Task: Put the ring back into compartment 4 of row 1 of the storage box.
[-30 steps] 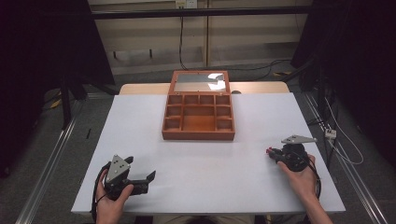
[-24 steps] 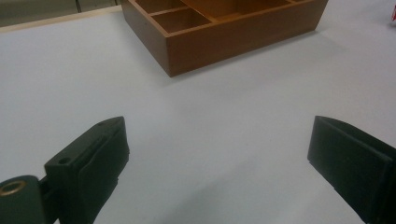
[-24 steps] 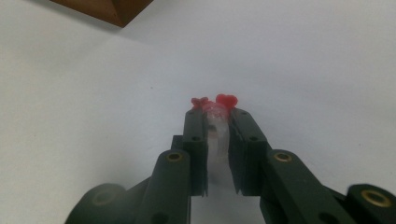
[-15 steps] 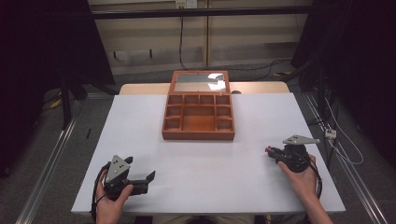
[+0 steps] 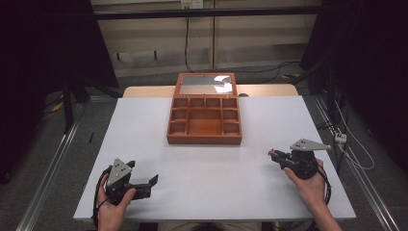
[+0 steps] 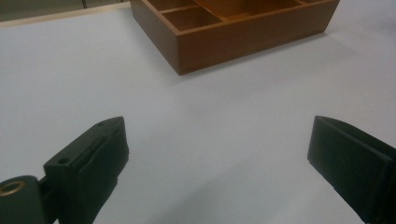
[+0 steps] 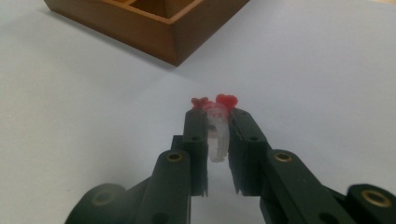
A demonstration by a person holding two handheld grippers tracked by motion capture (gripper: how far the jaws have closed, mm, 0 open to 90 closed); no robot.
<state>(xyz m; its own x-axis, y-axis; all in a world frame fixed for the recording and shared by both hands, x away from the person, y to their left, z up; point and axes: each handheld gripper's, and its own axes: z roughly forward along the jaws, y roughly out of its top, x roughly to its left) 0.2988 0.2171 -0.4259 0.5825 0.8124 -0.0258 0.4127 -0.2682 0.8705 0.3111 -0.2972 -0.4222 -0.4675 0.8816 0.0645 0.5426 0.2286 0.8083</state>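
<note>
A wide white rectangular table (image 5: pixel 144 144) carries one thing: an open brown wooden box (image 5: pixel 204 122) divided into small compartments. The box stands near the middle of the far edge, and its raised lid reaches that edge.

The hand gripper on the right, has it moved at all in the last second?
Barely: the right gripper, shut on a small clear vial with a red cap, edged slightly toward the table's near edge. The left gripper and brown wooden compartment box stayed put.
</note>
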